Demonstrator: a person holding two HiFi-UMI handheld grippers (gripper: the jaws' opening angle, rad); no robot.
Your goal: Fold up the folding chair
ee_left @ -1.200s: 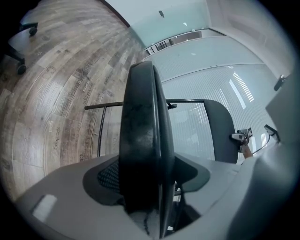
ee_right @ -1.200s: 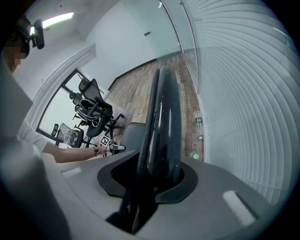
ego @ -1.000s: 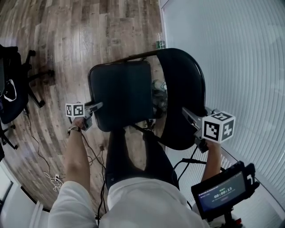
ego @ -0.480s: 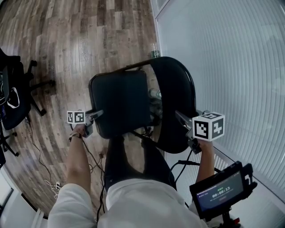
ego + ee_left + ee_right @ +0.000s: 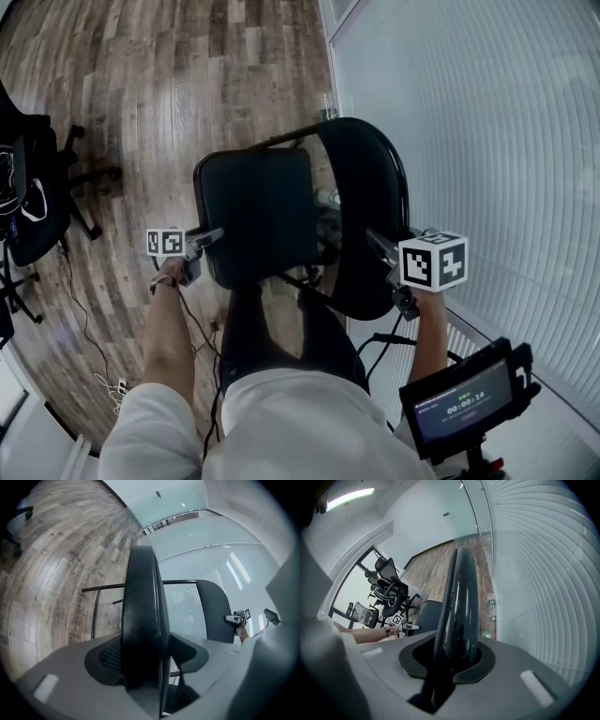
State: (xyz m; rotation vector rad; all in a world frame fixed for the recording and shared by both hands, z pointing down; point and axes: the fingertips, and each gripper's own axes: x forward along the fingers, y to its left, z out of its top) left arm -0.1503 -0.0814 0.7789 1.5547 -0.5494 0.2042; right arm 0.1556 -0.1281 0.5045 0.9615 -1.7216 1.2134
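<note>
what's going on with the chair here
A person is folding up a black folding chair with a gripper in each hand. The left gripper is clamped on the edge of the seat. The right gripper, whose jaws have just been closing, grips the rim of the backrest. The chair stands on the wood floor, not yet folded flat.

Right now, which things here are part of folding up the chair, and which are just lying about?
Part of the job: folding chair seat, clamped in the left gripper; backrest, on which the right gripper has just been closing its jaws.
Lying about: office chair; bottle by the wall; cables on the floor; timer screen.
</note>
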